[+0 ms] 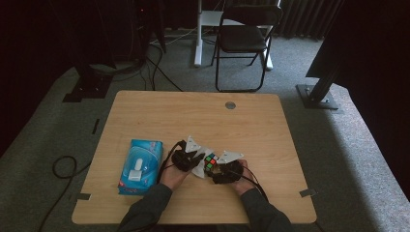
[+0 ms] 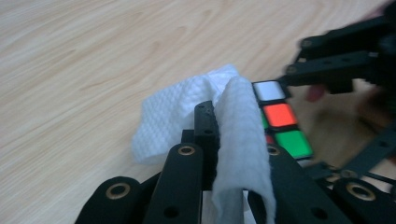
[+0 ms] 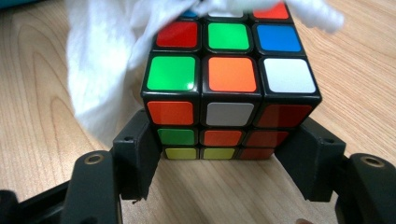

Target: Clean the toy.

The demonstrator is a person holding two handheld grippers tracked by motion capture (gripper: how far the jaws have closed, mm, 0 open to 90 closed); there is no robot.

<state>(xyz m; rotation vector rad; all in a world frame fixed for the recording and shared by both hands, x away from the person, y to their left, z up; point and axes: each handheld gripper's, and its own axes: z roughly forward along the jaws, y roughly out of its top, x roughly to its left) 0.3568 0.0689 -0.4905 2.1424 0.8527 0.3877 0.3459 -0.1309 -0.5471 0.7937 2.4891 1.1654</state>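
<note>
Tissue pack [image 1: 140, 167] is lying just left of your tools: left tool [image 1: 189, 159] pinching a white wipe [image 2: 243, 135], right tool [image 1: 223, 172] clamping the cube [image 3: 229, 84].

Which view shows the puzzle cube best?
The right gripper view: the puzzle cube sits close and sharp between the right claw's jaws, its coloured stickers readable. The left gripper view catches just one strip of stickers beside the white tissue. In the high view the cube is tiny between both hands.
</note>
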